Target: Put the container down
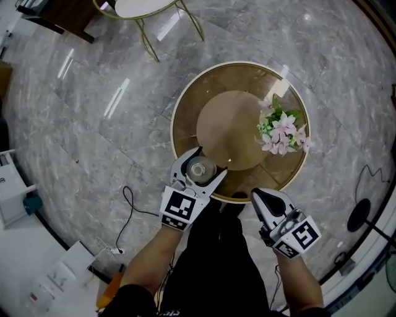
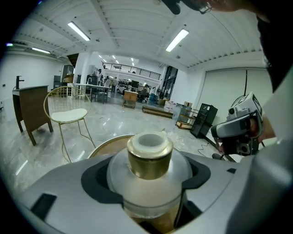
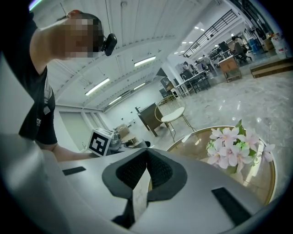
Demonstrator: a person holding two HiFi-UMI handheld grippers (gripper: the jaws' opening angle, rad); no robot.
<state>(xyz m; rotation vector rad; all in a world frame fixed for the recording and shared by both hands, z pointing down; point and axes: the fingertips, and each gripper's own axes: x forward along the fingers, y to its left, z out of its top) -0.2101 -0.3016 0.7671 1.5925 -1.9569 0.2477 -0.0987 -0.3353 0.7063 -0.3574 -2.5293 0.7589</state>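
Observation:
A frosted glass container (image 1: 200, 170) with a gold collar and white neck (image 2: 149, 155) sits between the jaws of my left gripper (image 1: 201, 169), which is shut on it. It is held upright over the near left rim of the round glass table (image 1: 185, 105); whether it touches the glass I cannot tell. My right gripper (image 1: 265, 199) hovers just off the table's near edge with its jaws pressed together and nothing between them (image 3: 143, 183). In the right gripper view the left gripper's marker cube (image 3: 100, 142) shows to the left.
A bunch of pink and white flowers (image 1: 281, 131) (image 3: 236, 146) stands at the table's right side. A gold wire chair (image 1: 148, 12) (image 2: 66, 116) is beyond the table. Cables (image 1: 127, 204) lie on the marble floor at the left, and a black stand (image 1: 359, 217) at the right.

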